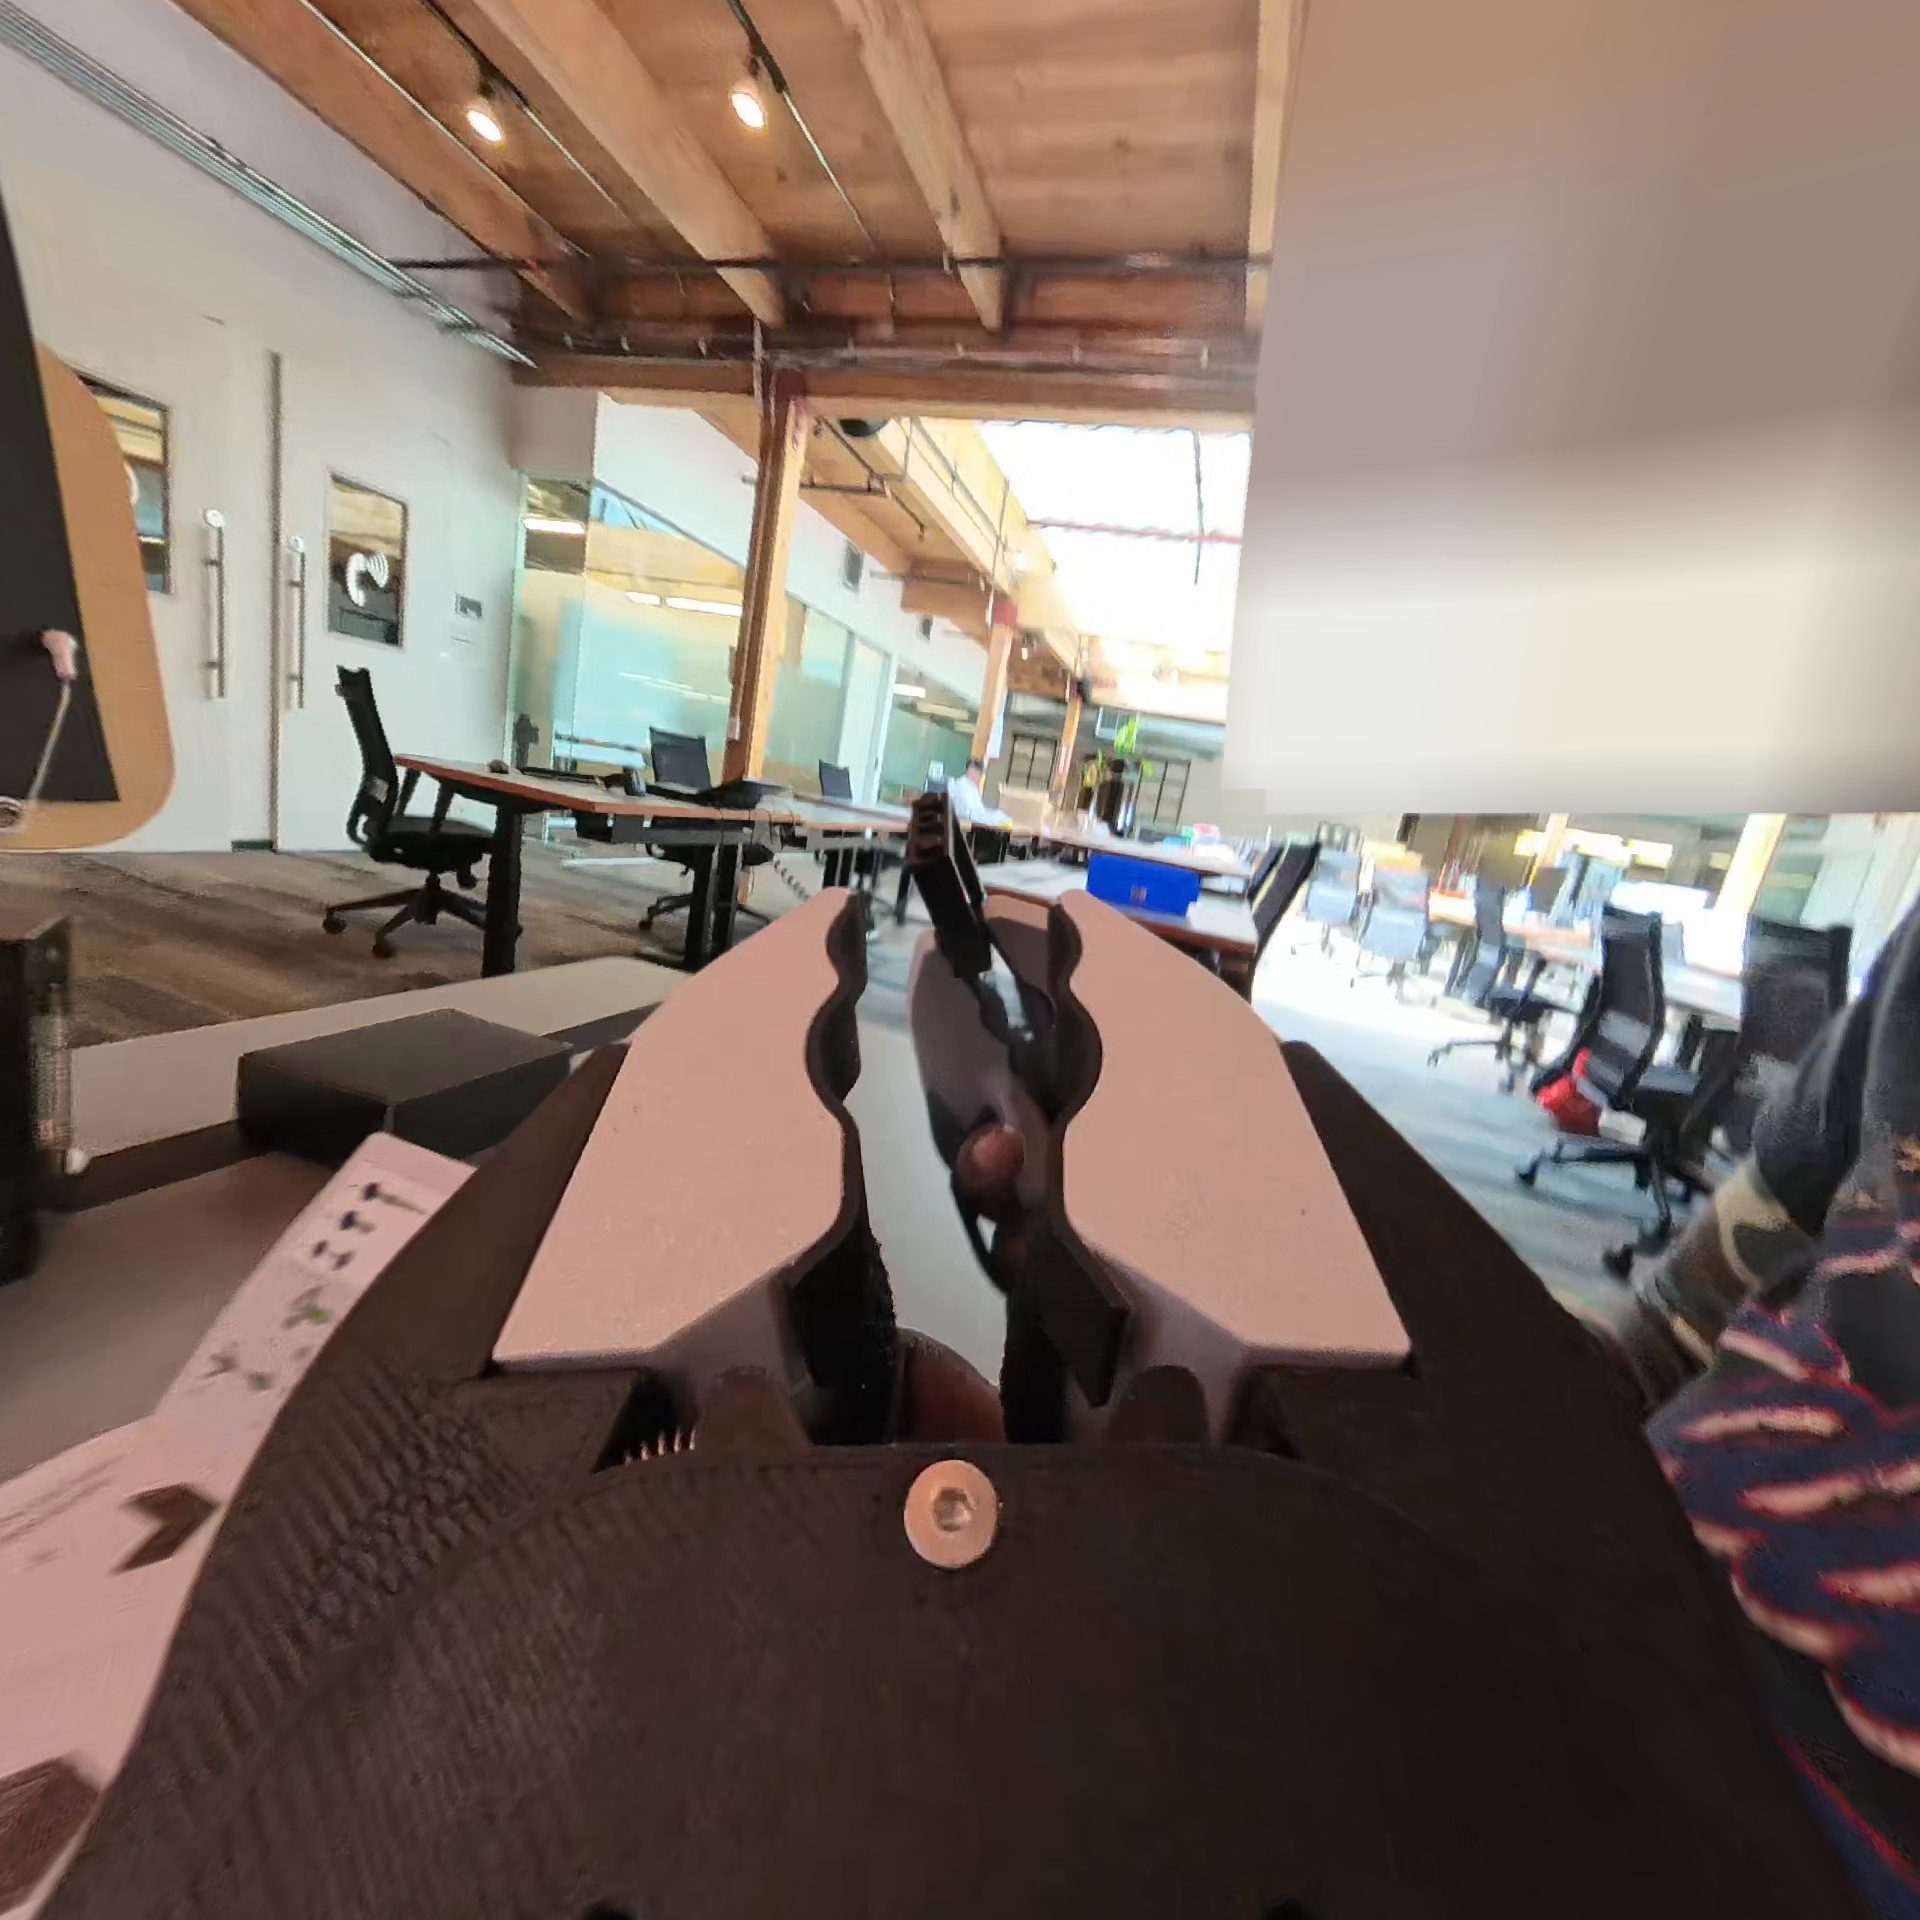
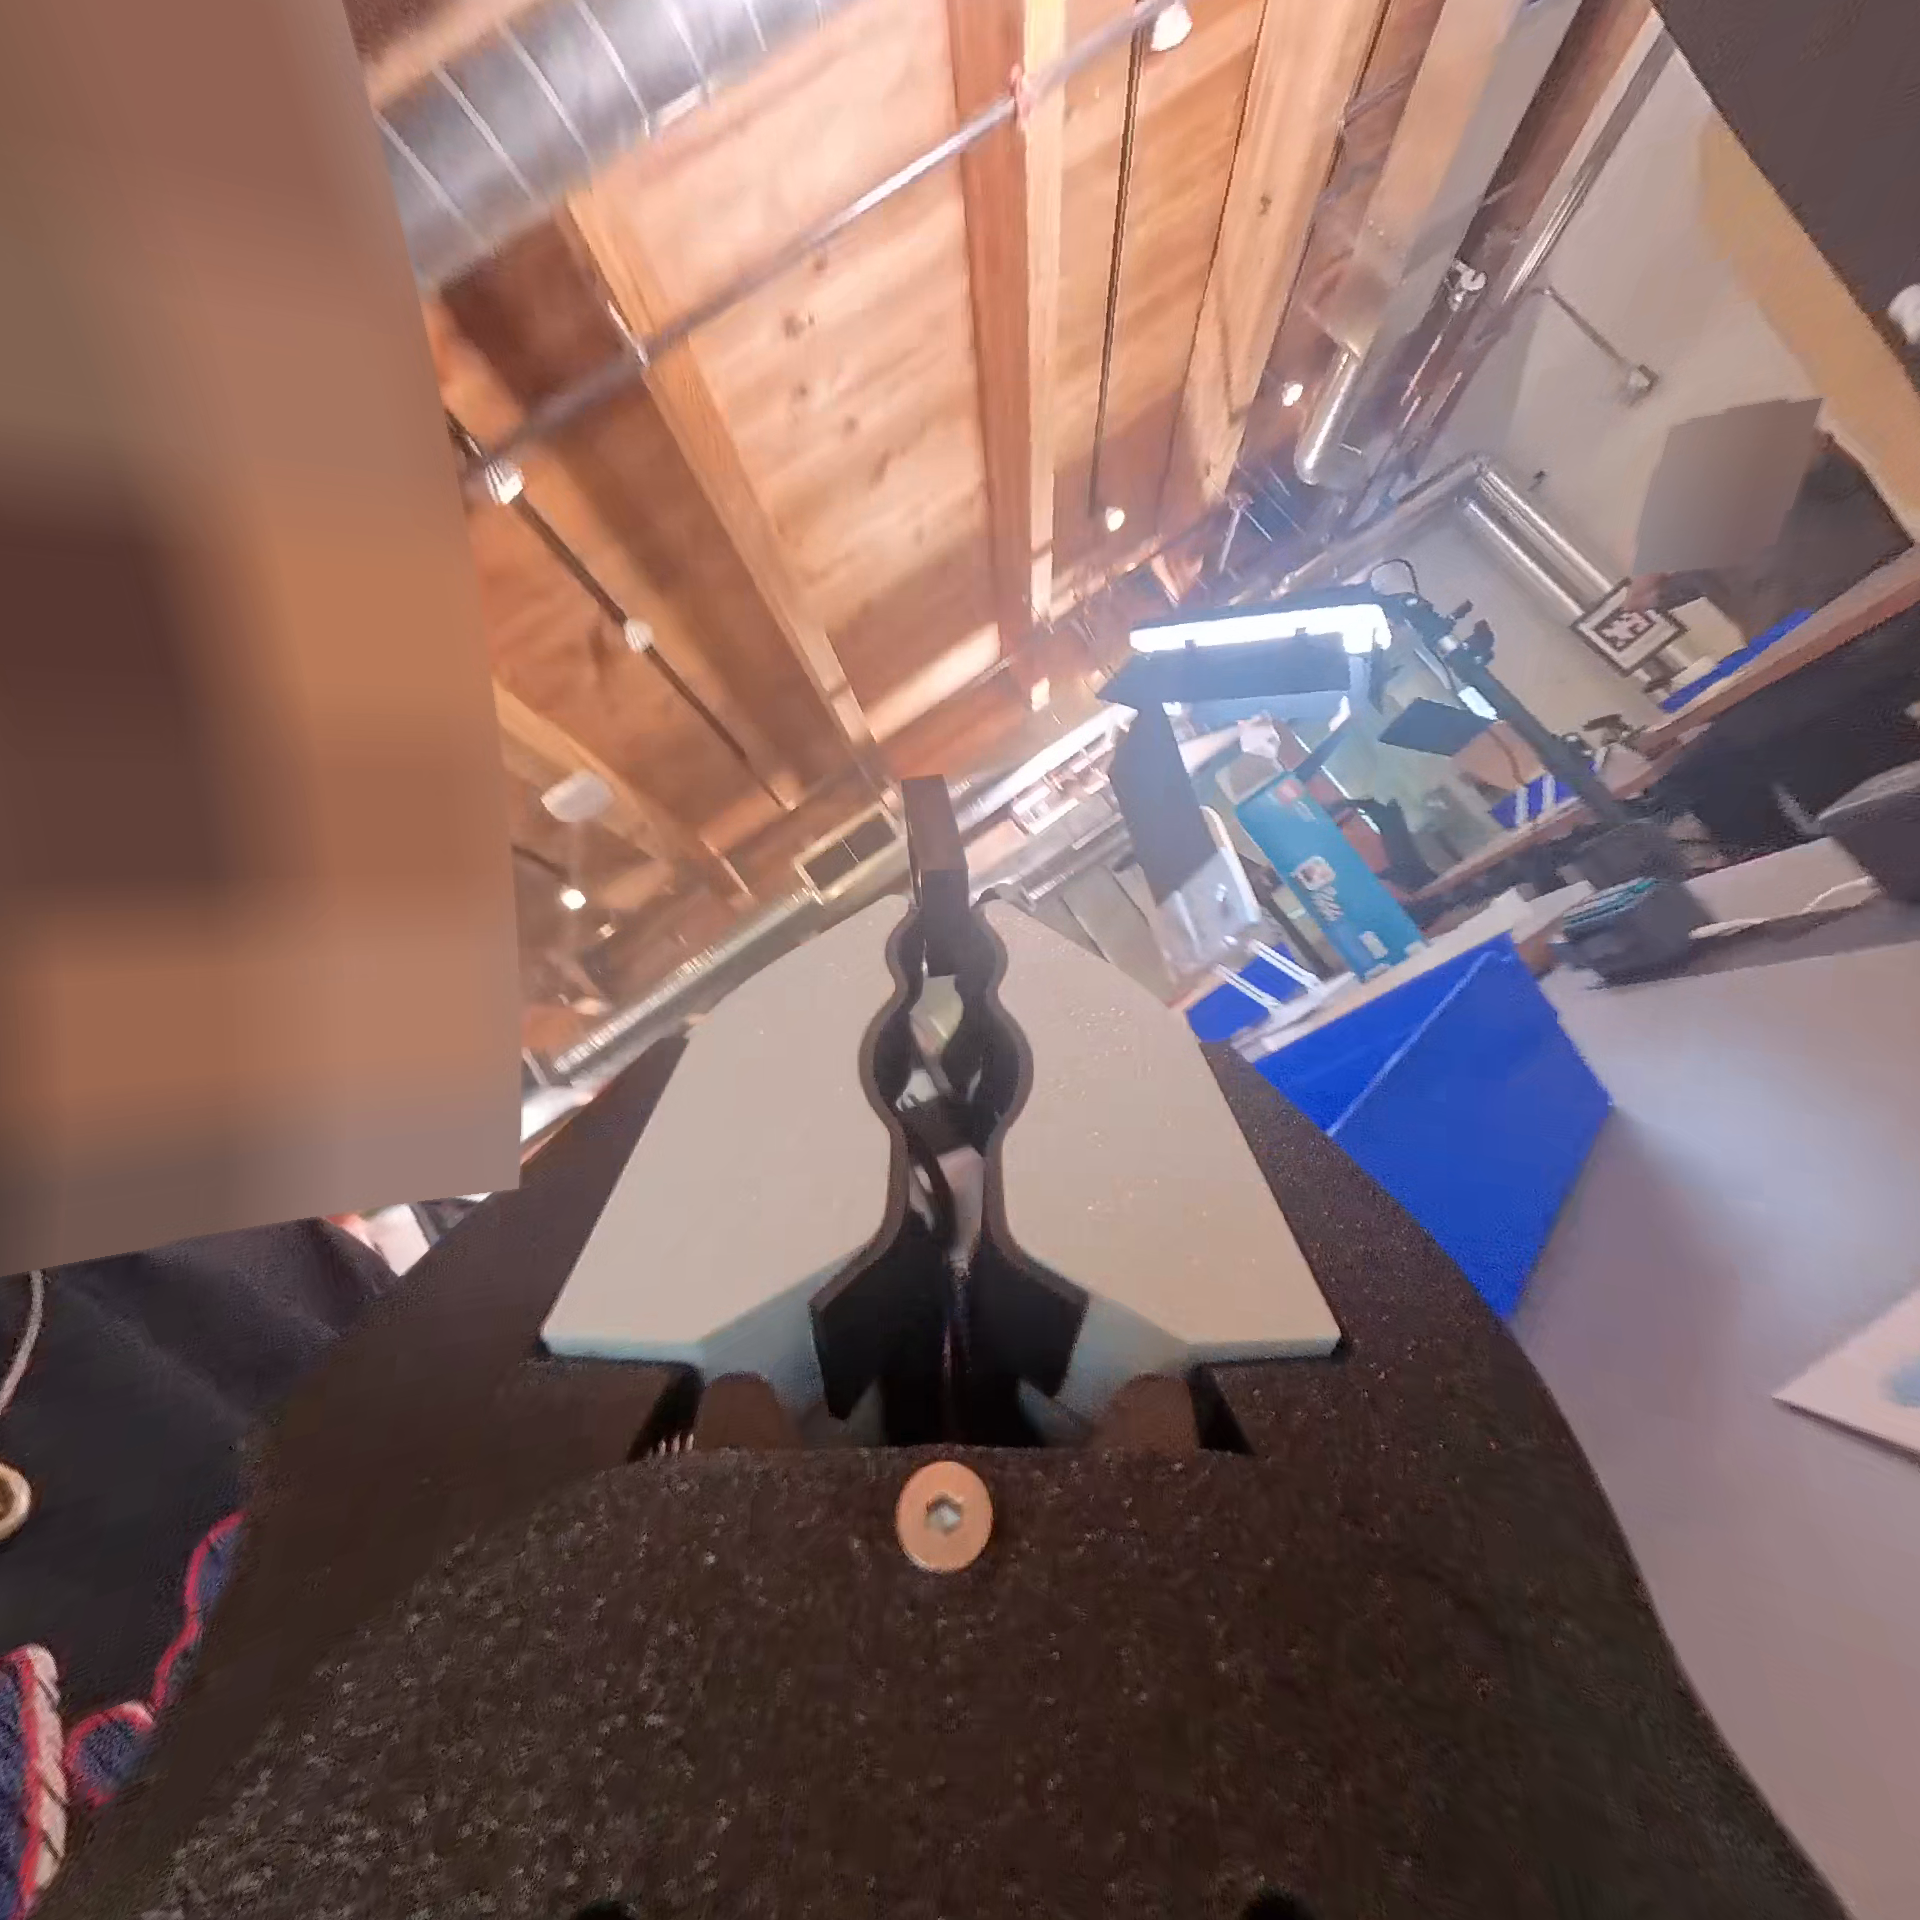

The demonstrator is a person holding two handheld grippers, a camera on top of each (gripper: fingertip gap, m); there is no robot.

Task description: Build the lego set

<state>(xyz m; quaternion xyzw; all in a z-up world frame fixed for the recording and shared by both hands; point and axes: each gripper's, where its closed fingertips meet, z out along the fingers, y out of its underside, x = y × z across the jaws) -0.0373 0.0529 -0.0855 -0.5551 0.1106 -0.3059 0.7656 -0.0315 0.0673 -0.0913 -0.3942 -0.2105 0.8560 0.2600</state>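
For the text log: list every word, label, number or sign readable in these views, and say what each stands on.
Nothing is legible enough to quote.
Instruction booklet: printed figures, motion-blurred.
Small wall plaque: too small to read.
Teal box: printing too small and blurred.
Black-and-white marker sign: a pattern, no words.

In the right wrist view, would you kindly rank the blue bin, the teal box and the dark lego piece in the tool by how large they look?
1. Blue bin
2. Teal box
3. Dark lego piece

The piece sits nearest the camera, so its true size is smaller still.
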